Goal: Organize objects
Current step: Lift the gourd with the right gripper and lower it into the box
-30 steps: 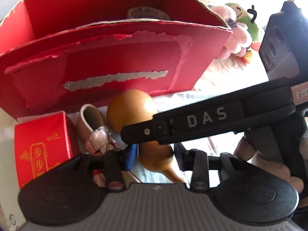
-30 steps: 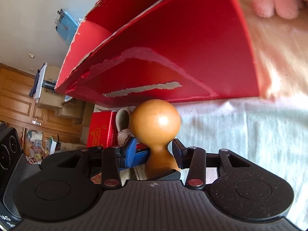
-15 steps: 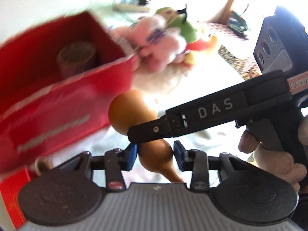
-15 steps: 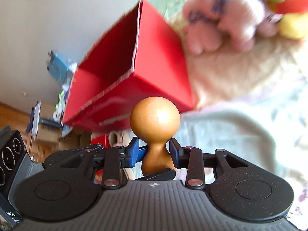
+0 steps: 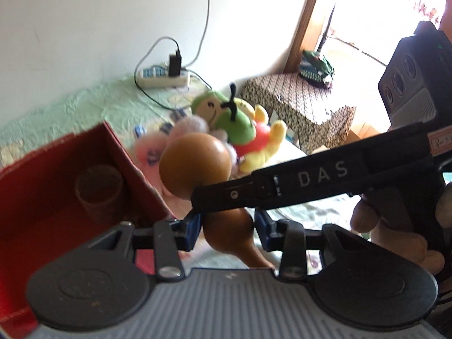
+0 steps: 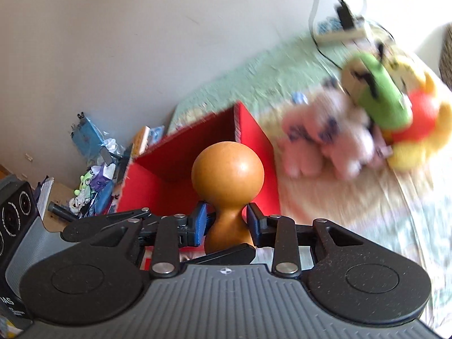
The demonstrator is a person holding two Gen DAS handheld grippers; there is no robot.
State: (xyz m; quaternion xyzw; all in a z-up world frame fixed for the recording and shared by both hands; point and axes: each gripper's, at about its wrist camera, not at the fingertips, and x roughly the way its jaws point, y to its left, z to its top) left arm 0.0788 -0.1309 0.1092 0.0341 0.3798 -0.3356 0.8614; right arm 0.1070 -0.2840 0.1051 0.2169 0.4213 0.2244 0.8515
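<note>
- The right gripper (image 6: 225, 223) is squeezing the thin neck of the brown gourd (image 6: 227, 179). Its blue pads (image 6: 200, 221) are pressing on both sides, and the gourd's big round end is sticking up at 12 o'clock.
- In the left wrist view, the same gourd (image 5: 195, 163) is sitting between the tongs of the left gripper (image 5: 227, 230). These tongs are standing wide, and I cannot tell if they are touching the gourd at all.
- The right gripper's long black finger (image 5: 310, 180) is crossing that view from 3 o'clock toward the middle. White letters on it are spelling "DAS".
- A small pink label (image 5: 442, 142) with handwriting is showing at 3 o'clock, but it is too small to read.
- A person's hand (image 5: 395, 226) is holding the black handle at 4 o'clock.
- The red box (image 5: 56, 183) is sitting open at 9 o'clock, just beside the gourd. A brown tape roll (image 5: 99, 189) is lying inside it.
- Behind the gourd, a pink fluffy toy (image 6: 327, 138) and a green, red and yellow toy (image 6: 395, 113) are lying together on the bed cover (image 5: 84, 107).
- Farther back, at 12 o'clock, a white power strip (image 5: 162, 77) with a black plug (image 5: 175, 63) is lying by the wall.
- At 1 o'clock, a stool with a patterned cloth (image 5: 302, 99) is standing near the door.
</note>
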